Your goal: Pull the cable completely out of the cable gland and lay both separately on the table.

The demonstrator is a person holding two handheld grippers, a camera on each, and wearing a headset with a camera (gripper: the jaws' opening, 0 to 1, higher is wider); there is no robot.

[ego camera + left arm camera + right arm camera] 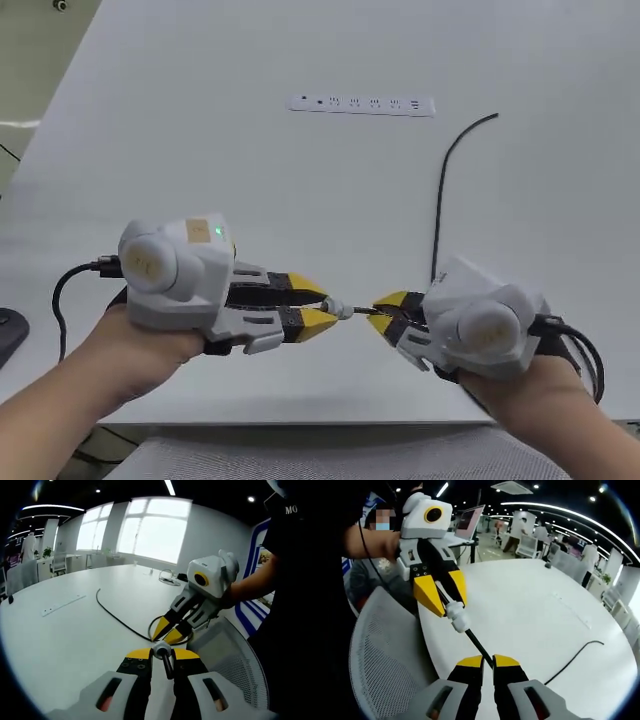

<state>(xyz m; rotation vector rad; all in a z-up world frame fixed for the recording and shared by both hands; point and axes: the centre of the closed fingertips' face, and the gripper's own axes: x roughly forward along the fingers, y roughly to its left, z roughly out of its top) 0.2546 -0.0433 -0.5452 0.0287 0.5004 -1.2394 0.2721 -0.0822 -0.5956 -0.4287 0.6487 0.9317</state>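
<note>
Now, mid-pull: left gripper (325, 304) clenched on cable gland (340, 310), right gripper (380, 310) pinching black cable (476, 642) just beside it. Best draw straight apart along cable axis.

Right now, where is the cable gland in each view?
Head view: cable gland low centre, between left claw and right claw.
Left gripper view: gland bottom centre, in left claw.
Right gripper view: gland centre-left, at left claw's tips.
Shared landmark: black cable across the table.
</note>
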